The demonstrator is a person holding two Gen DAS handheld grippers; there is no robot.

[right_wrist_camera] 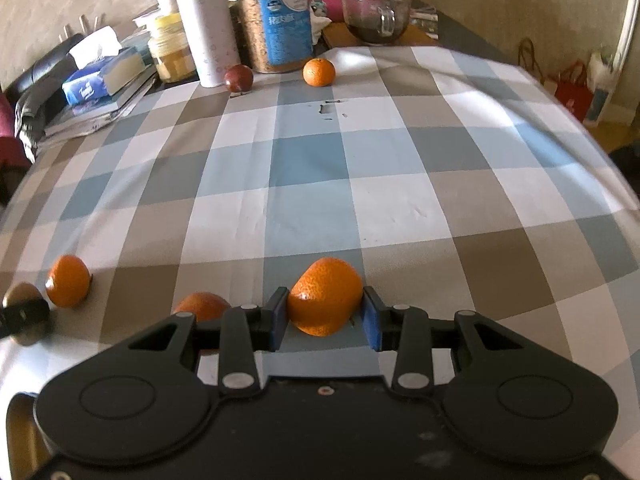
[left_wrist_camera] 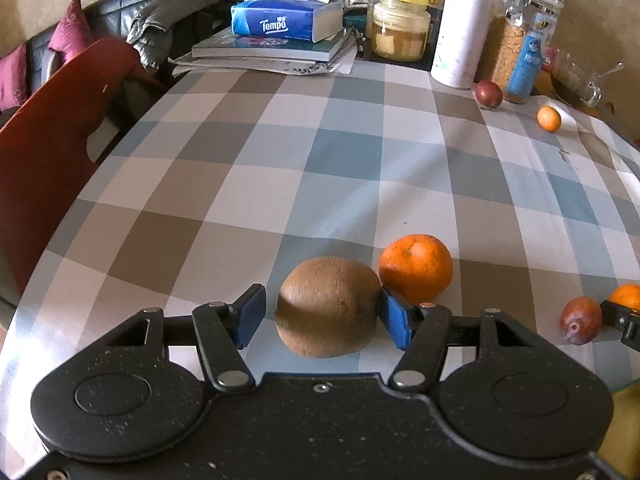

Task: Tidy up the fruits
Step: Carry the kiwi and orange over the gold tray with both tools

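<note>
A brown kiwi (left_wrist_camera: 328,306) lies on the checked tablecloth between the fingers of my left gripper (left_wrist_camera: 322,304). The right pad touches its side and the left pad stands a little apart, so the gripper is open. A tangerine (left_wrist_camera: 416,268) sits against the kiwi's far right. My right gripper (right_wrist_camera: 325,306) is shut on another tangerine (right_wrist_camera: 325,296), with both blue pads against its sides. A reddish plum (right_wrist_camera: 202,306) lies just left of that gripper, partly hidden by it. Far back rest a dark red fruit (right_wrist_camera: 238,78) and a small tangerine (right_wrist_camera: 319,72).
Along the table's far edge stand a tissue pack (left_wrist_camera: 280,20) on books, a yellow-lidded jar (left_wrist_camera: 400,26), a white bottle (left_wrist_camera: 466,28), a grain jar (right_wrist_camera: 276,20) and a glass bowl (right_wrist_camera: 376,12). A red chair (left_wrist_camera: 52,152) is at the left edge.
</note>
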